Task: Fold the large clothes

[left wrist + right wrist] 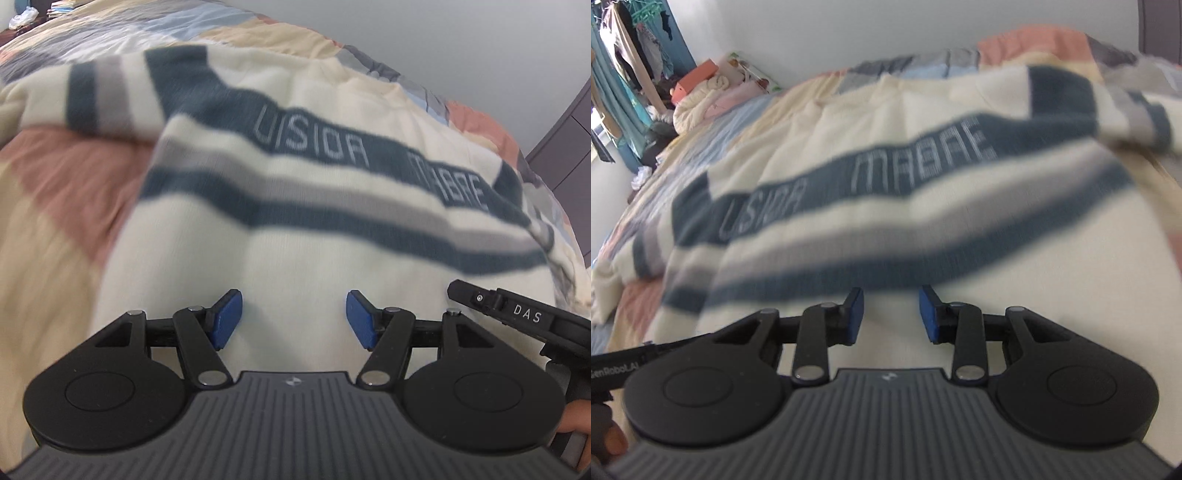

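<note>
A cream striped sweater [295, 229] is lying spread across the patchwork bed [62, 184], folding barely begun, as the left gripper [293, 319] and right gripper [891, 314] are hovering open-jawed and empty near its hem

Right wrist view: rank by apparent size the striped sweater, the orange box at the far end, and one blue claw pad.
1. striped sweater
2. blue claw pad, enlarged by nearness
3. orange box, far off; ranking against the pad is unsure
</note>
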